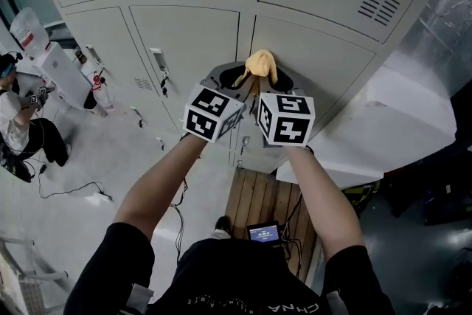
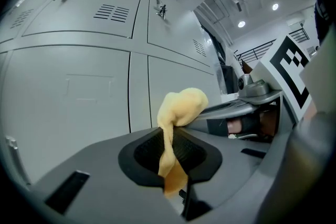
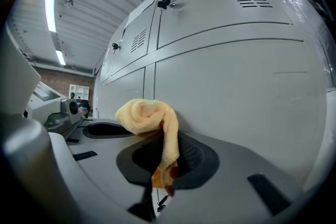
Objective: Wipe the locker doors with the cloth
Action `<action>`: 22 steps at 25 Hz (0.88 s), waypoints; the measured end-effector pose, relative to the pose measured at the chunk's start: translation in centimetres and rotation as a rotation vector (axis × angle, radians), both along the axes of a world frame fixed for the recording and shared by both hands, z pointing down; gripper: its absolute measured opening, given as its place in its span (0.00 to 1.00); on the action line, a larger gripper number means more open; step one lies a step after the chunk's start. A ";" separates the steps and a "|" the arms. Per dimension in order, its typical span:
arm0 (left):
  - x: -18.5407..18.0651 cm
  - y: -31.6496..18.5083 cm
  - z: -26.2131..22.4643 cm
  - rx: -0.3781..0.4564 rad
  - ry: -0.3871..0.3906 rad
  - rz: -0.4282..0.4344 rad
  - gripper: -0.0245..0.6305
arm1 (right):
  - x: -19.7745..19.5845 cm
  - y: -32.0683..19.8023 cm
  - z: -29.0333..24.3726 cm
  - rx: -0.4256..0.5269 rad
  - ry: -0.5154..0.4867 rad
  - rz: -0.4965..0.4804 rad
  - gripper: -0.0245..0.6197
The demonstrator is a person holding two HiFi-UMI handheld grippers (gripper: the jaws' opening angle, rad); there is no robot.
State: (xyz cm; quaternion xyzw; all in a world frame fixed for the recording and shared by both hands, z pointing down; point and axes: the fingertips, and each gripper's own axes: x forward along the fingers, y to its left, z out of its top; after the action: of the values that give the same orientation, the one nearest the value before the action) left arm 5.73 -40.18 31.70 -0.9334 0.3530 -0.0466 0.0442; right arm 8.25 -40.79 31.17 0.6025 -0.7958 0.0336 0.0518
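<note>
1. Side by side, the left tongs [image 2: 170,160] and right tongs [image 3: 165,160] each clench a tail of the yellow cloth [image 1: 260,64].
2. The cloth bunches at their tips, with the locker door [image 1: 332,63] just ahead, equally near both.

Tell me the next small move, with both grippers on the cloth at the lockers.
Probably ease both grippers forward so the cloth presses on the locker door. The left gripper and right gripper are each shut on it, its bunched top sits close to the door, but contact isn't clear.
</note>
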 end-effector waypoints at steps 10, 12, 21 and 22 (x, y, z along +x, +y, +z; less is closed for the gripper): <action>0.5 -0.1 0.0 -0.001 -0.017 -0.013 0.12 | 0.5 0.0 0.1 -0.004 -0.004 0.007 0.13; 0.9 0.0 0.0 0.001 -0.022 -0.010 0.12 | 0.9 0.2 0.1 -0.005 -0.006 0.014 0.13; 4.0 0.7 0.1 -0.002 -0.022 0.041 0.12 | 4.0 1.0 0.2 -0.006 -0.001 0.057 0.13; 4.3 0.8 0.1 -0.003 -0.023 0.047 0.12 | 4.4 1.1 0.2 -0.006 0.000 0.063 0.13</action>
State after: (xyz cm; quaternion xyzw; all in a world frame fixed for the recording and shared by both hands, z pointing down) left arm 10.08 -39.35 31.77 -0.9409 0.3304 -0.0568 0.0481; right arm 12.61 -39.66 31.36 0.6269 -0.7764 0.0374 0.0526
